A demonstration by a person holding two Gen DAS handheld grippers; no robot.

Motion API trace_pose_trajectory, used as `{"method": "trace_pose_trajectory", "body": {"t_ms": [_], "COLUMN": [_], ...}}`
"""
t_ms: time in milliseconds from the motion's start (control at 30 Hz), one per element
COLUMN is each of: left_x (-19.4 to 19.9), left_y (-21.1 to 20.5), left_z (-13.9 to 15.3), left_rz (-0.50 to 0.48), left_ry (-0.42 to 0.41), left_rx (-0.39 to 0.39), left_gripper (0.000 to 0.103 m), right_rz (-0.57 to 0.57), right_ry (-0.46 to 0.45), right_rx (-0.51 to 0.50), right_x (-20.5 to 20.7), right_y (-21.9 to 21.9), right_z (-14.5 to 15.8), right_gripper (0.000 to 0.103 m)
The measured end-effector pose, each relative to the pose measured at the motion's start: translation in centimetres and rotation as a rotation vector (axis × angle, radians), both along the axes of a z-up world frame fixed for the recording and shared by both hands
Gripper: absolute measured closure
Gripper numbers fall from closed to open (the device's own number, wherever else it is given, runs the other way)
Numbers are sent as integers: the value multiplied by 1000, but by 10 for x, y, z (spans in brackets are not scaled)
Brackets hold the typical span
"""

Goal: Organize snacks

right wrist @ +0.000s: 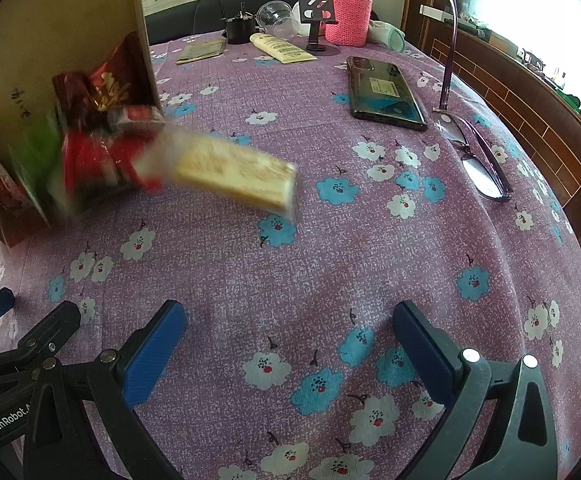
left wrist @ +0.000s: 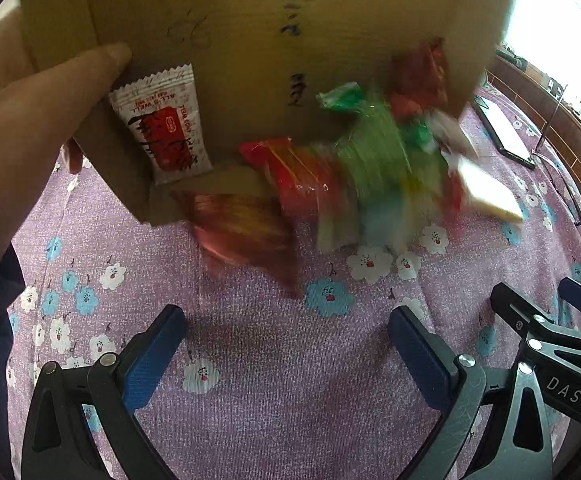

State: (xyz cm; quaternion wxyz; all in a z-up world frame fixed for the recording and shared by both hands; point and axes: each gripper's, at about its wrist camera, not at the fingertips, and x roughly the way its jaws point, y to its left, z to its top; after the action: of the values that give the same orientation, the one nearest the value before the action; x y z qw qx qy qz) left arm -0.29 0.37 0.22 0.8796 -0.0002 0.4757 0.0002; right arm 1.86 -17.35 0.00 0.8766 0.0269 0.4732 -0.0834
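Observation:
A tipped cardboard box (left wrist: pixel 250 40) is held by a bare hand (left wrist: pixel 30 120) above the purple flowered tablecloth (left wrist: pixel 270 360). Blurred snack packets spill out of it: a red one (left wrist: pixel 302 176), a green one (left wrist: pixel 374 148), a brown-orange one (left wrist: pixel 242 232), a pale yellow bar (right wrist: pixel 234 172). A white and red sachet (left wrist: pixel 162 124) clings inside the box. My left gripper (left wrist: pixel 286 344) stands open over bare cloth, below the falling snacks. My right gripper (right wrist: pixel 290 344) is open too, with nothing between its fingers. The box (right wrist: pixel 50 40) sits at the left in the right wrist view.
A phone (right wrist: pixel 382 92) and a pair of glasses (right wrist: pixel 478 160) lie at the right. Farther back stand a pink flask (right wrist: pixel 348 8), a cream tube (right wrist: pixel 282 48), a black phone stand (right wrist: pixel 316 8) and a clear cup (right wrist: pixel 276 18). The right gripper's frame (left wrist: pixel 550 344) shows beside the left one.

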Motion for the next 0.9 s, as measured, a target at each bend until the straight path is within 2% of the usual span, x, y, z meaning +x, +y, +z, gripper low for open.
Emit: {"method": "trace_pose_trajectory", "body": {"t_ms": [900], "left_x": [2], "left_y": [-6], "left_z": [-2], "left_rz": [0], "left_ry": [0], "left_rx": [0], "left_gripper": [0], "right_rz": [2], "right_ry": [0], "right_rx": [5], "right_x": [0], "right_y": [-1], "right_z": [1], "right_gripper": [0]}}
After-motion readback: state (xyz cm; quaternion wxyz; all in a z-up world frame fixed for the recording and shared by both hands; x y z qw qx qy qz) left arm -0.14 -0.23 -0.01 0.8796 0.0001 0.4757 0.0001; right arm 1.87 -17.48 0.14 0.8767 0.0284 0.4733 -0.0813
